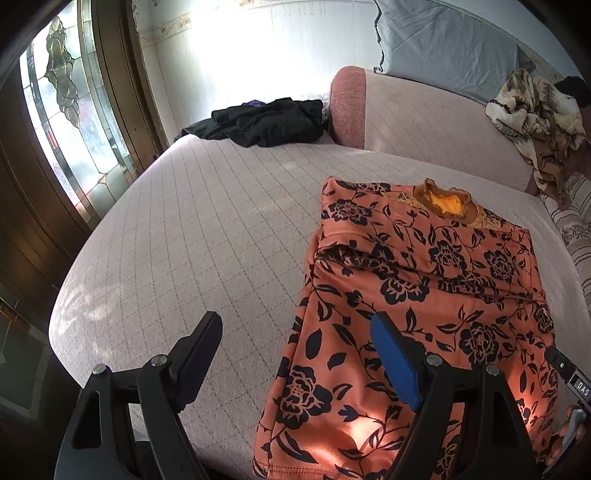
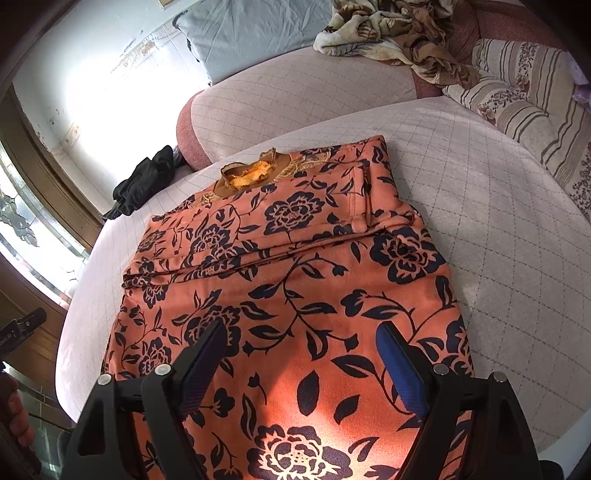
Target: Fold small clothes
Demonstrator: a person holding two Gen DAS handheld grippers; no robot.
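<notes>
Left tool (image 1: 295,354) released | right tool (image 2: 301,354) released | floral top (image 2: 288,266) on bed (image 1: 192,221) | "DAS" label (image 1: 582,387)

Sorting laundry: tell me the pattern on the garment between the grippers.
Orange top with dark floral print, best in right wrist view.

A pale pink quilted bed (image 1: 207,229) with a thin grid pattern is seen ahead of the fingers. Beyond it, a padded pink headboard (image 1: 424,114) is set against a white wall (image 1: 240,55) washed out by strong daylight. To the left of the fingers, a stained-glass window (image 1: 66,110) is framed in dark wood. A grey-blue pillow (image 2: 251,29) is propped behind the headboard, and a striped floral cushion (image 2: 524,96) lies far right.
</notes>
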